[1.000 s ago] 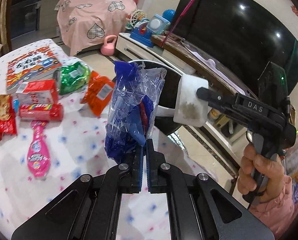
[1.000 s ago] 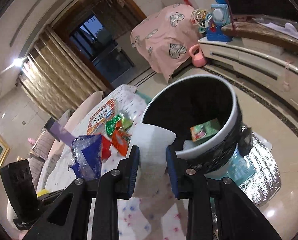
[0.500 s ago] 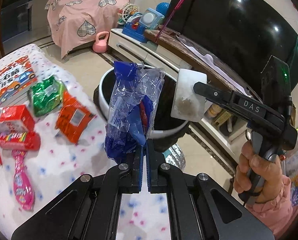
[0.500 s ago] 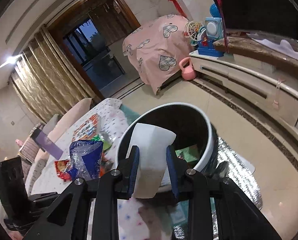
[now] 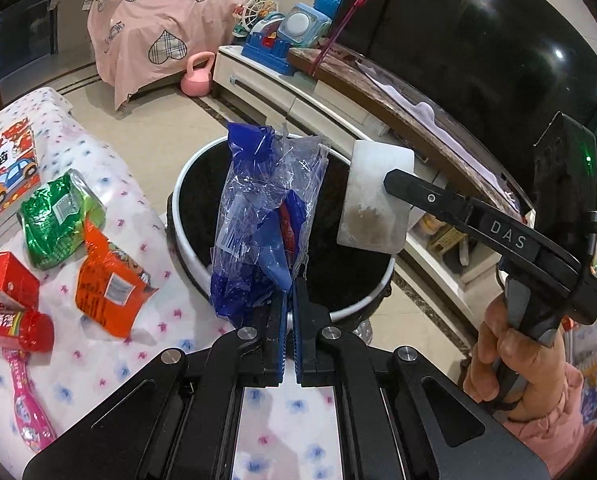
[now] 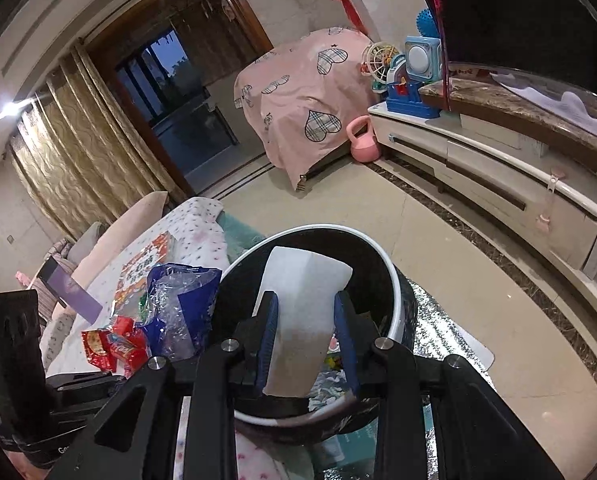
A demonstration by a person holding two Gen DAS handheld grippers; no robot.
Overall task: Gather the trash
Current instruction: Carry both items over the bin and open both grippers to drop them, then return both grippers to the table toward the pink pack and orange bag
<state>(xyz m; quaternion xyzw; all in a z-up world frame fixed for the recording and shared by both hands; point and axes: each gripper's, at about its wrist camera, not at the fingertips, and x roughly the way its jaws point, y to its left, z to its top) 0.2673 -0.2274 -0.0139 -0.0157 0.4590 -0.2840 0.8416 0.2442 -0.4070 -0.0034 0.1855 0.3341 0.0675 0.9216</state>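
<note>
Fingers (image 5: pixel 294 312) of the left gripper (image 5: pixel 289 300) are seen pressed together on the lower edge of a blue and clear wrapper (image 5: pixel 262 220), which is held upright in front of the bin (image 5: pixel 186 248). To its right, a white tissue (image 5: pixel 376 200) with a brownish stain is pinched between the fingers (image 6: pixel 268 332) of the right gripper (image 6: pixel 307 340), whose handle is gripped by a hand (image 5: pixel 510 360). From the right wrist view, the tissue is seen over the bin's dark opening, with scraps lying at the bottom. On the dotted surface (image 5: pixel 98 360) to the left, an orange packet (image 5: pixel 110 284), a green packet (image 5: pixel 54 216), a red box (image 5: pixel 2 280) and a pink toy (image 5: pixel 26 400) are laid out near one another. Beyond the bin, a pink kettlebell (image 5: pixel 196 76) is seen on the floor, beside a pink cover (image 5: pixel 158 20) with heart patches.
</note>
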